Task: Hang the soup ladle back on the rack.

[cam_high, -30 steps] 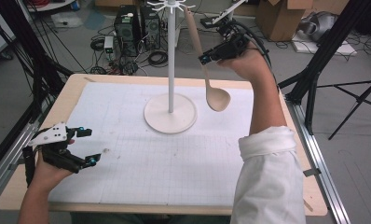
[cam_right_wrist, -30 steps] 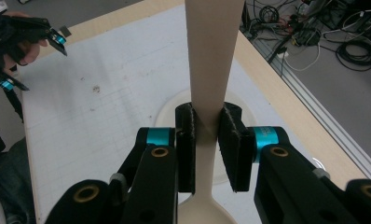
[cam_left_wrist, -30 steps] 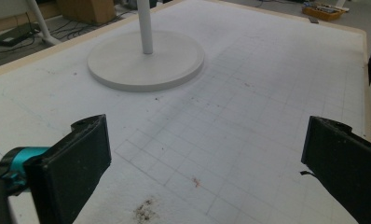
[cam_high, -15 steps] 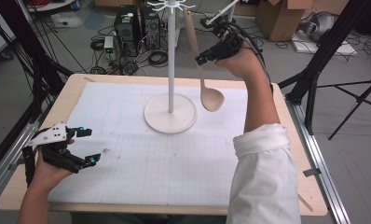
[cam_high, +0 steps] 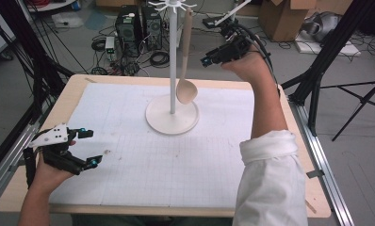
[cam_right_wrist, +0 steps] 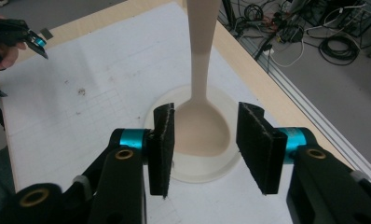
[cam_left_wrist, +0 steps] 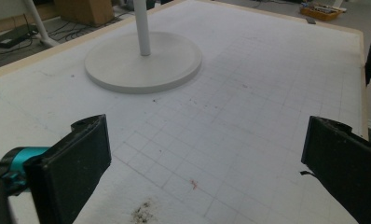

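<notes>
While spoon [cam_high: 186, 70] hangs on stand [cam_high: 172, 70], right gripper [cam_right_wrist: 204, 140] fingers spread, bowl beyond gap (untouched); left gripper [cam_left_wrist: 202, 163] spread.

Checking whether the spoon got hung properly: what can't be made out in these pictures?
- Wooden spoon: its handle top among the stand's hooks is too small in the high view and cut off by the top edge in the right gripper view.
- Right gripper: whether its pads touch the bowl is unclear.
</notes>
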Demonstrator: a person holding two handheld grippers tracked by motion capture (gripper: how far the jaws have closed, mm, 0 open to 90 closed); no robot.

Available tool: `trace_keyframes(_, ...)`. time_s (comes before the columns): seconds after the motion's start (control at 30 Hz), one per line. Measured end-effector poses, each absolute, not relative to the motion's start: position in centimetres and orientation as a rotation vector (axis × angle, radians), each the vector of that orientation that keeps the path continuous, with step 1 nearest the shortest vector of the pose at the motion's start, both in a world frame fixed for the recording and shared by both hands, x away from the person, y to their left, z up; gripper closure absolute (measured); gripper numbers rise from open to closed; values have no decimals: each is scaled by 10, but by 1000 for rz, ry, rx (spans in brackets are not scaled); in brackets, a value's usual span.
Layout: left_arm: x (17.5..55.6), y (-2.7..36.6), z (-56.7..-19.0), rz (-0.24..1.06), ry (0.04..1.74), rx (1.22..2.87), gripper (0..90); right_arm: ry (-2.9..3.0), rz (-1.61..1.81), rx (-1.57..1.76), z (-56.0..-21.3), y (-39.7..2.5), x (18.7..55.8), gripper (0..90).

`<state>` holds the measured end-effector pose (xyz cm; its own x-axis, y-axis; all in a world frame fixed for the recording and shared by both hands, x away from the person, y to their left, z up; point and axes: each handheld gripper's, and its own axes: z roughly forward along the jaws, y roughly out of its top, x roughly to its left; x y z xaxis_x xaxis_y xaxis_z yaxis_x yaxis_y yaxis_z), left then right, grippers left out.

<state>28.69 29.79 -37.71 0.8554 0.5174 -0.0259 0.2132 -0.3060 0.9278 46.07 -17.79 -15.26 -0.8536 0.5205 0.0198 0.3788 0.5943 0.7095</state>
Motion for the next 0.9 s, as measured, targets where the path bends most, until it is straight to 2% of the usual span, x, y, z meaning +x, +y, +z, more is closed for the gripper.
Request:
trace_keyframes(0.1, 287, 298, -376, 339, 544, 1891, 17, 2600, 1120, 746, -157, -184, 454, 471)
trace_keyframes(0.2, 287, 298, -377, 335, 542, 1894, 17, 2593, 1125, 734, -161, -189, 448, 446)
trace_keyframes(0.6, 287, 295, -378, 330, 542, 1903, 17, 2549, 1215, 686, -179, -204, 414, 394)
trace_keyframes(0.9, 287, 294, -378, 327, 540, 1901, 17, 2501, 1311, 659, -210, -208, 381, 331)
